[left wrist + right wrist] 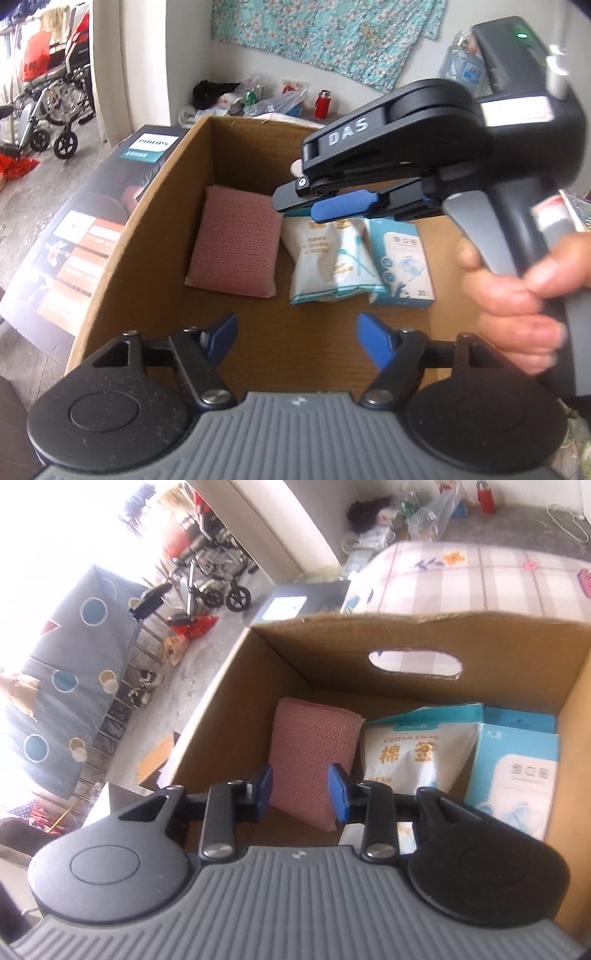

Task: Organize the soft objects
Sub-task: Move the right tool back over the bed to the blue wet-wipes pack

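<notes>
An open cardboard box (pixel 147 206) holds a pink knitted sponge (pixel 236 243) lying flat at its left. Beside it are a white-and-blue cotton swab bag (pixel 325 258) and a light blue plaster box (pixel 402 258). My left gripper (pixel 297 332) hangs open over the box's near side with nothing between its fingers. A hand (pixel 517 295) holds my right gripper (pixel 295 206) above the bag, well clear of the sponge. In the right wrist view the right gripper (pixel 301 792) has its jaws a little apart. The pink sponge (pixel 314 746) shows beyond them, untouched, next to the swab bag (pixel 410 749) and the plaster box (pixel 517 775).
A dark printed carton (pixel 92 221) leans against the box's left wall. A wheelchair (pixel 55 110) stands far left. Bags and a red bottle (pixel 323 103) lie against the back wall under a floral cloth (pixel 325 33). Checked bedding (pixel 480 579) lies behind the box, and a blue quilt (pixel 66 686) hangs at left.
</notes>
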A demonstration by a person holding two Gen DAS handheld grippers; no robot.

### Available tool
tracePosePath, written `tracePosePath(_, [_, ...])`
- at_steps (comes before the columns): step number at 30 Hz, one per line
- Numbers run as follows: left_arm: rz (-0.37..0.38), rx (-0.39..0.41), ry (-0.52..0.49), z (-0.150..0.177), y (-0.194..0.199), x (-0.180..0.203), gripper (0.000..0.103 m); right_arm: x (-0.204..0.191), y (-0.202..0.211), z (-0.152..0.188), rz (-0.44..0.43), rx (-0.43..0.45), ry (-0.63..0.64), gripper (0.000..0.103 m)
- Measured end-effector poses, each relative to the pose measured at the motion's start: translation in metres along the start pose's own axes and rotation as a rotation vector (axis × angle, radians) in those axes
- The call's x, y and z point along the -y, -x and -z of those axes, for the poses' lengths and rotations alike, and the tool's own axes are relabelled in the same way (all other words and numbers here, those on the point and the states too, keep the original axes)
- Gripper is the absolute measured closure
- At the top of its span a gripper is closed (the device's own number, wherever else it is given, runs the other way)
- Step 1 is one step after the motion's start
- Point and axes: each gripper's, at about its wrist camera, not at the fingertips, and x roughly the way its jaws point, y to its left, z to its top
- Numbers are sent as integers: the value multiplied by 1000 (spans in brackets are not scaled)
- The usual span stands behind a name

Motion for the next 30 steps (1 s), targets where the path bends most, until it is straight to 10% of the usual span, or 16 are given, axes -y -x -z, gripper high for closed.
tracePosePath(16, [224,50,-178,3,28,107,12,98,222,76,125,282,-115,51])
tracePosePath(30, [299,34,-361,7,11,241,7,208,308,125,202,398,-277,35])
